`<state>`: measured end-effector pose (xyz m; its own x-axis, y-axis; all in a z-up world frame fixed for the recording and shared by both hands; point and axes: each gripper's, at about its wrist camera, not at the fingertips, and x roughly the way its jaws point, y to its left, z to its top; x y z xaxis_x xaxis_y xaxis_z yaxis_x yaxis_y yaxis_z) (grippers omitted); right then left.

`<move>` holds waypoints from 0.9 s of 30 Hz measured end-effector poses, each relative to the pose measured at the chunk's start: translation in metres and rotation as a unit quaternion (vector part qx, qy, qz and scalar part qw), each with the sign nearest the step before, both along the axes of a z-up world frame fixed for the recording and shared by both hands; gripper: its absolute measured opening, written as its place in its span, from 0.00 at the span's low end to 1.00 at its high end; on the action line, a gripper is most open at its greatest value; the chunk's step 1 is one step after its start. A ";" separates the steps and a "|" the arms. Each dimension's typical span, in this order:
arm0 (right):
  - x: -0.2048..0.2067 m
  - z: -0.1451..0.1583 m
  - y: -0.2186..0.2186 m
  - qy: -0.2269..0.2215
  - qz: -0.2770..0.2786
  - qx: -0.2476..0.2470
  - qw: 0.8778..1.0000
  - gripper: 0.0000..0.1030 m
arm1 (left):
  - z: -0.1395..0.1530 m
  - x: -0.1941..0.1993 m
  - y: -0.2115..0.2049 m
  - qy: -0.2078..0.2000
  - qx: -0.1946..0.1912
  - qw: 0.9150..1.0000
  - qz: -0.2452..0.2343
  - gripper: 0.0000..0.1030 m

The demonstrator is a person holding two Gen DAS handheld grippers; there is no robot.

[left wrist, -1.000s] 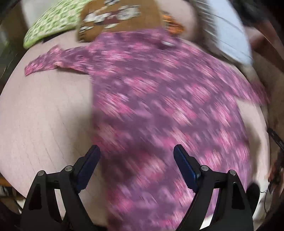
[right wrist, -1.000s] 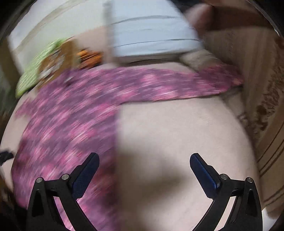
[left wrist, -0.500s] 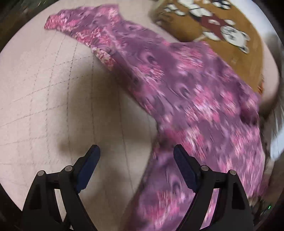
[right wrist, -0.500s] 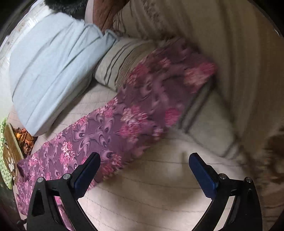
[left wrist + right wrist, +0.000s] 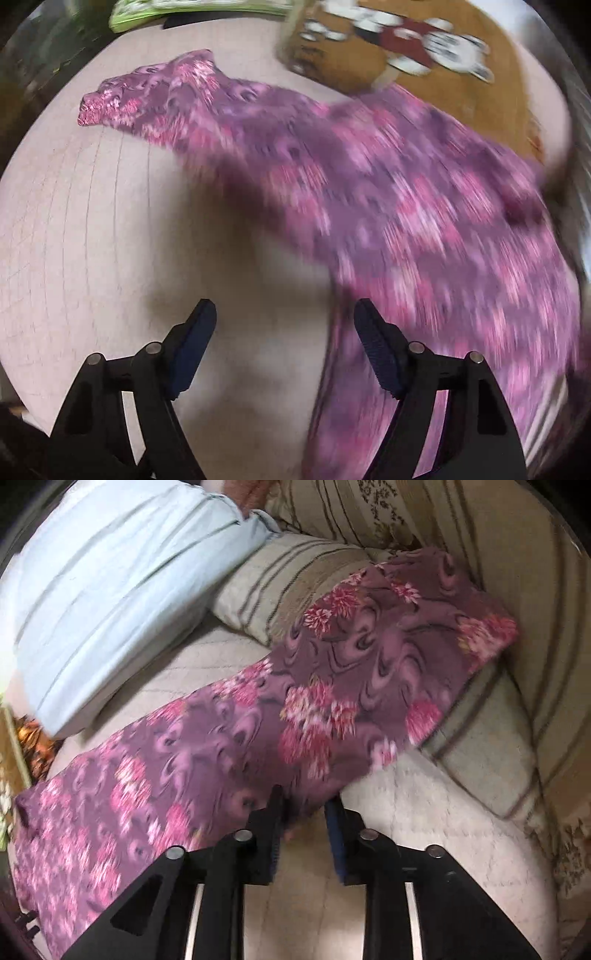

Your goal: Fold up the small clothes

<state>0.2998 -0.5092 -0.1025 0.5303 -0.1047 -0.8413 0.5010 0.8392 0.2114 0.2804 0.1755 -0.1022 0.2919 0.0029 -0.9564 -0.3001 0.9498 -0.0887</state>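
Purple flowered shirt point(image 5: 229, 738) lies spread across the quilted bed point(image 5: 424, 812), its sleeve edge at twelve o'clock between the closing right tongs point(image 5: 304, 812), not yet pinched, while the left tongs point(image 5: 284, 314), wide but narrowing, hang over bare quilt, empty.

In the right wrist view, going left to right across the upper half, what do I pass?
Light blue pillow → striped beige cushion → purple floral garment, its end draped on the cushion → striped patterned backrest.
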 end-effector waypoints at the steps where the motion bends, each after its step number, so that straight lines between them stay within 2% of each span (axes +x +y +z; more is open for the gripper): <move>1: -0.009 0.000 0.007 -0.001 0.014 0.005 1.000 0.43 | 0.000 -0.018 -0.001 0.000 -0.010 1.000 -0.013 0.75; 4: -0.044 -0.004 0.042 0.004 0.071 0.031 0.997 0.45 | -0.003 -0.078 -0.009 0.011 -0.059 0.997 -0.051 0.75; 8: -0.095 -0.014 0.097 0.012 0.147 0.059 0.987 0.46 | -0.002 -0.137 -0.035 0.020 -0.091 0.994 -0.063 0.76; 9: -0.108 -0.013 0.107 0.009 0.158 0.053 0.986 0.48 | 0.001 -0.151 -0.042 0.013 -0.096 0.993 -0.068 0.76; 11: -0.131 -0.007 0.132 0.006 0.193 0.036 0.981 0.57 | 0.002 -0.164 -0.053 0.012 -0.128 0.988 -0.082 0.76; 12: -0.146 -0.007 0.144 0.008 0.209 0.037 0.977 0.59 | 0.002 -0.173 -0.061 0.014 -0.144 0.986 -0.082 0.76; 15: -0.172 -0.013 0.173 0.018 0.250 0.020 0.968 0.59 | 0.002 -0.181 -0.072 0.014 -0.142 0.985 -0.096 0.76; 17: -0.181 -0.016 0.190 0.025 0.277 -0.022 0.960 0.59 | 0.002 -0.177 -0.079 0.018 -0.142 0.985 -0.099 0.76; 18: -0.186 -0.018 0.201 0.028 0.300 -0.045 0.952 0.58 | 0.004 -0.177 -0.080 0.019 -0.149 0.984 -0.096 0.76; 19: -0.187 -0.019 0.204 0.028 0.313 -0.051 0.948 0.52 | 0.009 -0.180 -0.076 0.016 -0.154 0.984 -0.093 0.76; 20: -0.191 -0.020 0.208 0.029 0.327 -0.057 0.943 0.36 | 0.013 -0.182 -0.071 0.011 -0.153 0.984 -0.088 0.76; 21: -0.194 -0.020 0.210 0.030 0.336 -0.068 0.939 0.24 | 0.016 -0.183 -0.068 0.007 -0.149 0.985 -0.083 0.76; 22: -0.197 -0.019 0.208 0.029 0.340 -0.064 0.938 0.05 | 0.020 -0.185 -0.063 0.002 -0.147 0.986 -0.077 0.76; 25: -0.199 -0.008 0.182 0.002 0.315 0.001 0.949 0.04 | 0.021 -0.198 -0.046 0.002 -0.147 0.987 -0.059 0.76; 27: -0.205 -0.002 0.164 -0.015 0.287 0.016 0.958 0.03 | 0.017 -0.209 -0.041 0.003 -0.155 0.987 -0.048 0.76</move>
<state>0.0949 -0.3448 -0.1049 0.5165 0.2363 -0.8230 -0.0471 0.9676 0.2482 0.0711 0.1349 -0.0856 0.2715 -0.3176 -0.9086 -0.2111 0.9014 -0.3781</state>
